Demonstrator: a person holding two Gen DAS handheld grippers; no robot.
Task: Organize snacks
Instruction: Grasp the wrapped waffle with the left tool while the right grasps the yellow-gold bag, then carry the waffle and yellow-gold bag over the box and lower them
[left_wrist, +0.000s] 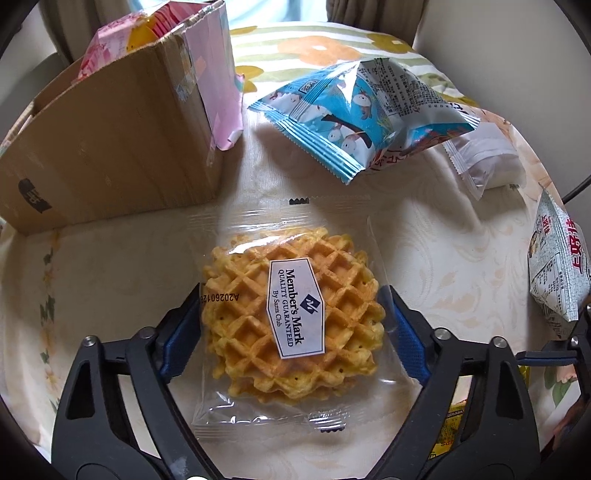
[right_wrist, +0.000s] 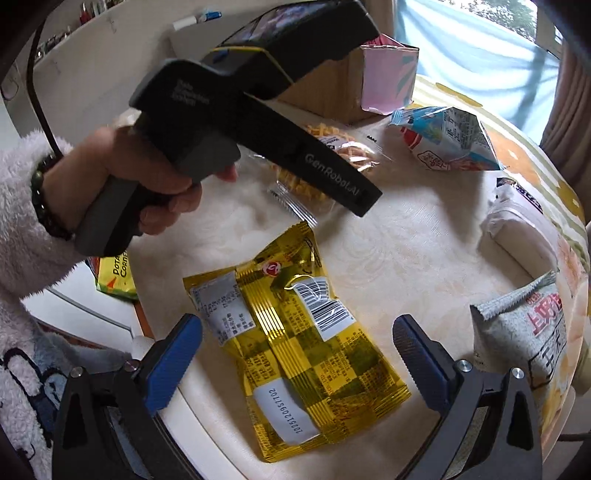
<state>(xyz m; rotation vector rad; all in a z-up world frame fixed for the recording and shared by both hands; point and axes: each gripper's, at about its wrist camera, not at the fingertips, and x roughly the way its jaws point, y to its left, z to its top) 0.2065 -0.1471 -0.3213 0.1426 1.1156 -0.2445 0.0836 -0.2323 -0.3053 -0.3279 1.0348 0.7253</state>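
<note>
while the left gripper (left_wrist: 291, 325) straddles the waffle pack (left_wrist: 291, 325), its blue pads sit at the pack's two sides; whether they press it yet, i cannot tell. the pack lies flat on the cloth (left_wrist: 424, 236), just right of the box (left_wrist: 110, 147), with the blue bag (left_wrist: 354, 110) beyond it. the right gripper (right_wrist: 297, 350) hangs released over the gold bag (right_wrist: 295, 339), pads clear of both its sides. a hand (right_wrist: 140, 184) holds the left tool at far left.
</note>
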